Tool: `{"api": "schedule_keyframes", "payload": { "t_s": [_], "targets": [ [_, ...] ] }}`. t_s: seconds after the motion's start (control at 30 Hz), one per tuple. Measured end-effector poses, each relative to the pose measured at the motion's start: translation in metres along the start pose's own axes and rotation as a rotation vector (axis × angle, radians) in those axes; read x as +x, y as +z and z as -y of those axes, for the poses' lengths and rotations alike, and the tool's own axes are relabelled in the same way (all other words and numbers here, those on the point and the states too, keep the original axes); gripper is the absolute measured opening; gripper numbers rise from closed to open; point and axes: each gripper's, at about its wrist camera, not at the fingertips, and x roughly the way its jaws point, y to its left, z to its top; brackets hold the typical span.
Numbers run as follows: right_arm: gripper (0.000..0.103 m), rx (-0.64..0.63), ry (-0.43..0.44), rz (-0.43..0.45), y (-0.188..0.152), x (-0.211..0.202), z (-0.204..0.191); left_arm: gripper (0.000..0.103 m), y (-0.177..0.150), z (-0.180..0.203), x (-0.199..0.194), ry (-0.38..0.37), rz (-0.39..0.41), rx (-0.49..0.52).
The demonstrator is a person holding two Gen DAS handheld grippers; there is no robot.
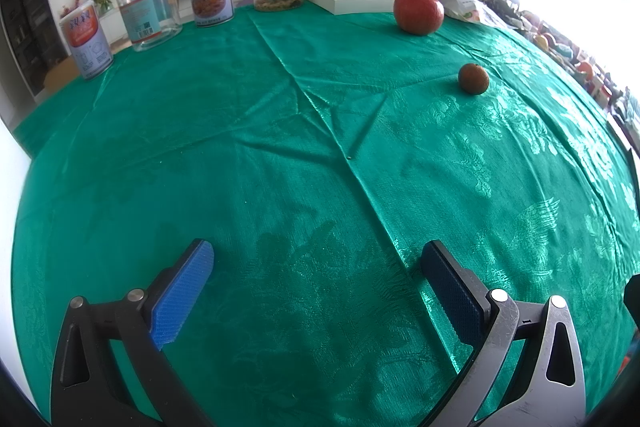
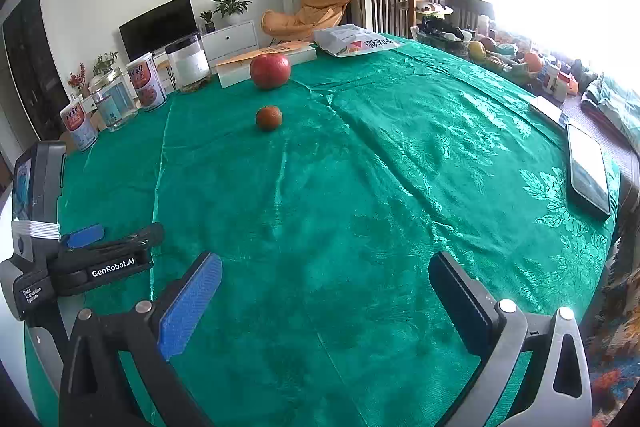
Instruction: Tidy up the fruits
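While gaping wide and holding nothing, left gripper (image 1: 316,259) and right gripper (image 2: 326,273) hover low over green cloth (image 2: 360,187). Still pre-reach: apple (image 2: 270,70) and small orange (image 2: 269,117) far ahead, near each other. Next, probably advance on orange.

Both hand-held grippers (image 1: 316,267) (image 2: 326,281) wide apart

Probably a home: television (image 2: 158,23), armchair (image 2: 312,11).
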Motion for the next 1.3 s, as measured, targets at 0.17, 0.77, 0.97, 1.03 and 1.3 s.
{"api": "schedule_keyframes", "payload": {
  "t_s": [0.17, 0.77, 0.97, 1.03, 1.3],
  "targets": [
    [0.103, -0.009, -0.004, 0.002, -0.0006, -0.0016, -0.0005, 0.103, 0.0, 0.0, 0.0, 0.0, 0.0, 0.0],
    [0.103, 0.006, 0.007, -0.018, 0.0001, 0.0041, 0.0021, 0.103, 0.0001, -0.0001, 0.0, 0.0, 0.0, 0.0],
    [0.103, 0.0, -0.001, -0.012, -0.0003, 0.0028, 0.0006, 0.103, 0.0001, -0.0003, -0.0004, 0.0, 0.0, 0.0],
    [0.103, 0.006, -0.002, -0.009, -0.0001, 0.0021, 0.0018, 0.103, 0.0002, -0.0003, 0.0, 0.0, 0.0, 0.0],
    [0.103, 0.009, -0.002, -0.007, 0.0004, 0.0022, 0.0028, 0.103, 0.0001, -0.0004, -0.0003, 0.0, 0.0, 0.0]
  ]
}}
